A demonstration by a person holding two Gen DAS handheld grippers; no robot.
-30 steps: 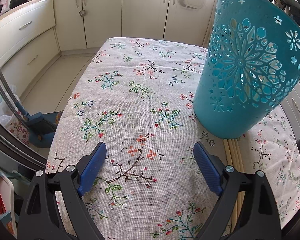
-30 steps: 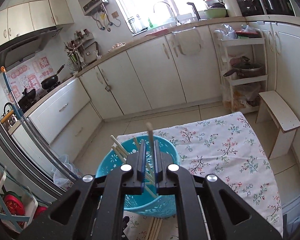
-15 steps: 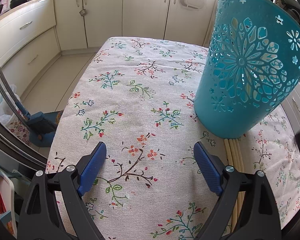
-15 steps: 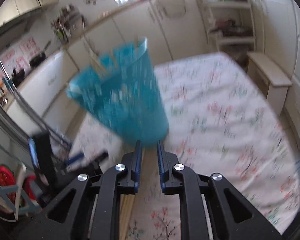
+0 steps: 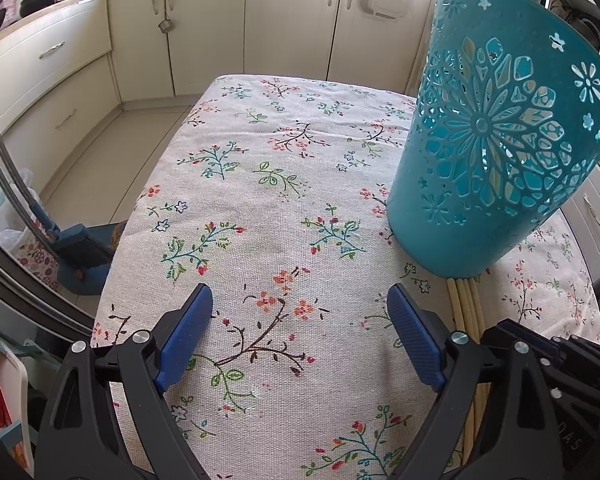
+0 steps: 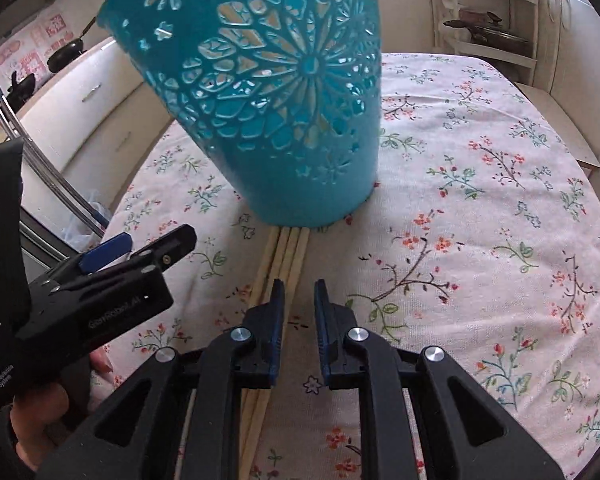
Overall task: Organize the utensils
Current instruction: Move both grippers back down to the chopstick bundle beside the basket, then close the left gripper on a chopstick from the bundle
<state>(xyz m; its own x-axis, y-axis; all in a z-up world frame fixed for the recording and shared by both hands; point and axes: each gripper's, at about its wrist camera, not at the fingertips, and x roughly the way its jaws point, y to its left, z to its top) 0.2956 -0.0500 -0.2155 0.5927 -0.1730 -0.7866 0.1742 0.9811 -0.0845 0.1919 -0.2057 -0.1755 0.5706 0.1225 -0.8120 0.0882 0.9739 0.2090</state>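
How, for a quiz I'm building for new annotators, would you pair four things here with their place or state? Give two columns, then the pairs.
Things:
1. basket
2. loose chopsticks
3. left gripper
4. right gripper

Place or state:
A. jaws wide apart above the tablecloth, holding nothing
B. lying flat, ends at the foot of the teal container
C. standing on the table, teal, with flower cut-outs
D. jaws only narrowly apart, nothing between them

Pairs: 1-C, 2-B, 3-A, 4-D
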